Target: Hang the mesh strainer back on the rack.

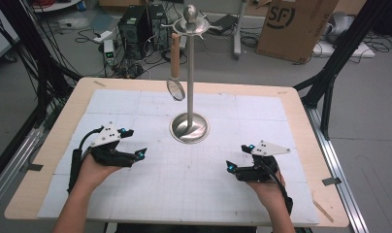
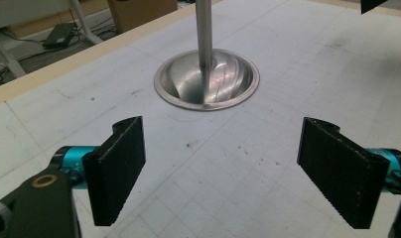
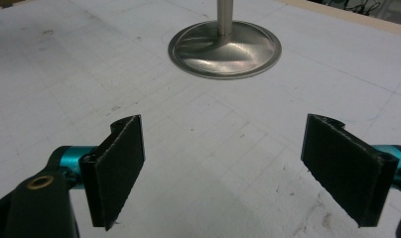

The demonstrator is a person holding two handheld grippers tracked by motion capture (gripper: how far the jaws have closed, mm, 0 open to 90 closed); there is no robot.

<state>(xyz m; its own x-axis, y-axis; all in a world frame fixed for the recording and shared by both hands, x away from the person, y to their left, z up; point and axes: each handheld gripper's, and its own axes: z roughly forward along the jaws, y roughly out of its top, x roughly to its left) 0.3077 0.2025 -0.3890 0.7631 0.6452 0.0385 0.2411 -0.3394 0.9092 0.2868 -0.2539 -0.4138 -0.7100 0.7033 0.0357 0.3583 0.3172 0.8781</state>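
A tall metal stand [image 1: 189, 73] with a round dished base [image 1: 189, 128] rises at the middle back of the white gridded mat [image 1: 184, 174]. A small strainer with a wooden handle [image 1: 175, 60] hangs from a hook at its top left. My left gripper [image 1: 133, 143] rests at the left of the mat, open, jaws pointing toward the base [image 2: 207, 79]. At the right, my right gripper [image 1: 238, 158] is open too, facing the base [image 3: 224, 48]. Nothing lies between either pair of jaws.
The mat covers a wooden table [image 1: 301, 104] whose bare rim shows all around. Behind the table stand a computer tower [image 1: 136, 29], cables and a cardboard box [image 1: 293, 26] on the floor. Black frame legs [image 1: 339, 53] flank the table.
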